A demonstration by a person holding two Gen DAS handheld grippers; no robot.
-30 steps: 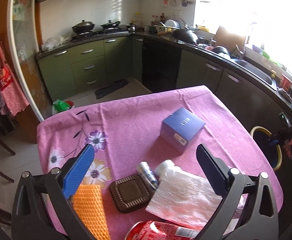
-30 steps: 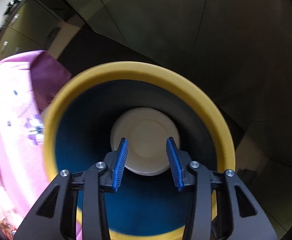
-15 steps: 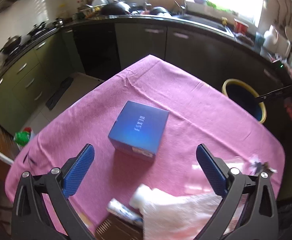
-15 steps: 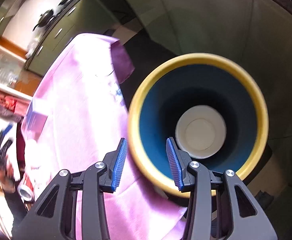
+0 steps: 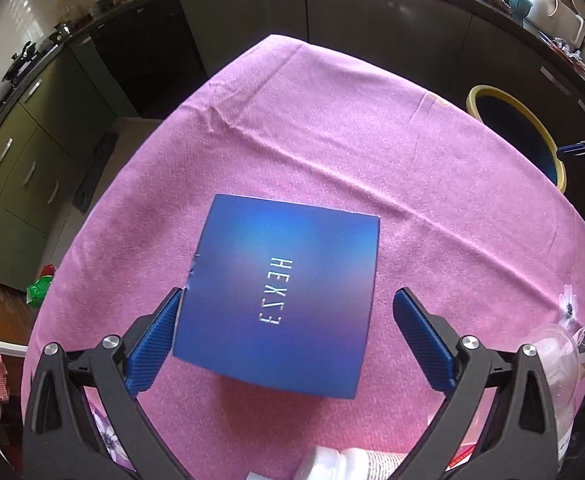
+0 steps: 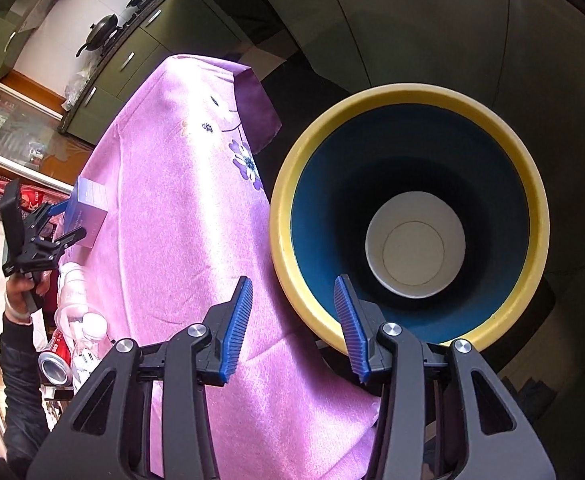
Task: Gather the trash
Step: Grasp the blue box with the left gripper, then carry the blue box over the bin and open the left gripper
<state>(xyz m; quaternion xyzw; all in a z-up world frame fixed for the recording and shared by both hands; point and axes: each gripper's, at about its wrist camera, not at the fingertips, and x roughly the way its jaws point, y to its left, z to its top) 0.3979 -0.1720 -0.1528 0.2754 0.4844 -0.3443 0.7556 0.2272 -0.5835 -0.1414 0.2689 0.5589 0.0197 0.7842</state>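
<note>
In the left wrist view we are tilting our left gripper [image 5: 286, 330] steeply down over the pink tablecloth [image 5: 332, 136], its jaws spread wide around the blue box [image 5: 280, 292] at frame centre. The left blue pad [image 5: 154, 344] is lying just beside the box's edge, though we cannot tell whether it is touching; the right pad is standing clear. Only here are we seeing the box's silver lettering, and a white bottle [image 5: 332, 466] is poking in at the bottom edge. The yellow-rimmed bin [image 5: 512, 128] is sitting at the right, beyond the table edge.

In the right wrist view we are pointing our right gripper [image 6: 292, 328] downward near the bin's [image 6: 408, 92] near rim, its jaws partly apart and gripping nothing. Only this view is showing a white bowl [image 6: 414, 248] lying at the bin's bottom. At the far left, a hand [image 6: 22, 288] is holding the left gripper [image 6: 58, 224] at the box [image 6: 88, 208], with a red can [image 6: 54, 360] below.
</note>
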